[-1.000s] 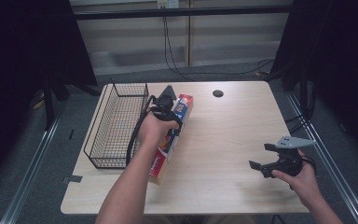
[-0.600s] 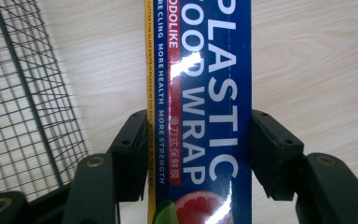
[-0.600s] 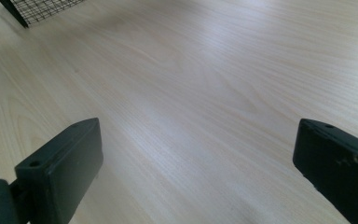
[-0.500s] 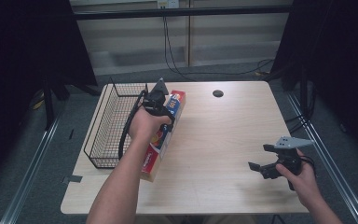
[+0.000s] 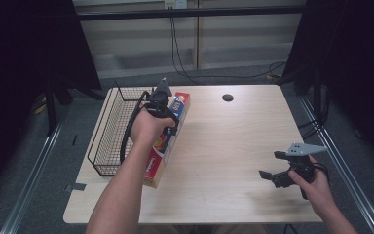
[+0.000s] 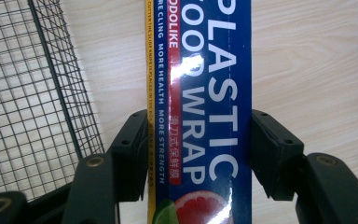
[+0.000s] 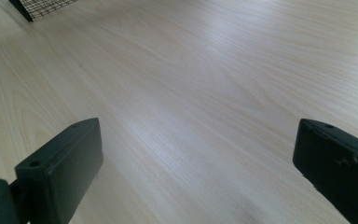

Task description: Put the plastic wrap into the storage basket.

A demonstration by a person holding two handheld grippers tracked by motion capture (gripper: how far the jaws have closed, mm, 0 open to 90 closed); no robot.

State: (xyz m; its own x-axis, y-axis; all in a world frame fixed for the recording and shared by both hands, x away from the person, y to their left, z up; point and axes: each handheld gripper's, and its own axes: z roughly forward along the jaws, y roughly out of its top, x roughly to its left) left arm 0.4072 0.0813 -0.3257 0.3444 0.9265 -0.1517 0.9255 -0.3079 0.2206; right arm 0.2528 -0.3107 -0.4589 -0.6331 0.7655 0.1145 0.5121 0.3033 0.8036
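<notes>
Lifted at its far end since a second ago, the long blue-and-red cardboard box of plastic wrap [image 5: 167, 141] now tilts up off the pale wooden table [image 5: 233, 146] and has swung closer to the black wire basket [image 5: 108, 141], with the left hand carrying it up and toward the basket's near wall. The left gripper [image 6: 198, 144] has its two black jaws clamped across the box's narrow width, pads pressed flat on both long sides. The box's long axis runs straight away from that gripper, roughly parallel to the basket's long side, and the basket lies just to the gripper's left, its mesh wall close beside the box edge. I'd judge the coming move is a sideways carry over that rim, so keeping the box parallel to the basket matters most. The right gripper [image 5: 286, 171] hangs well apart near the table's right front, jaws wide open on nothing, far from the box.
</notes>
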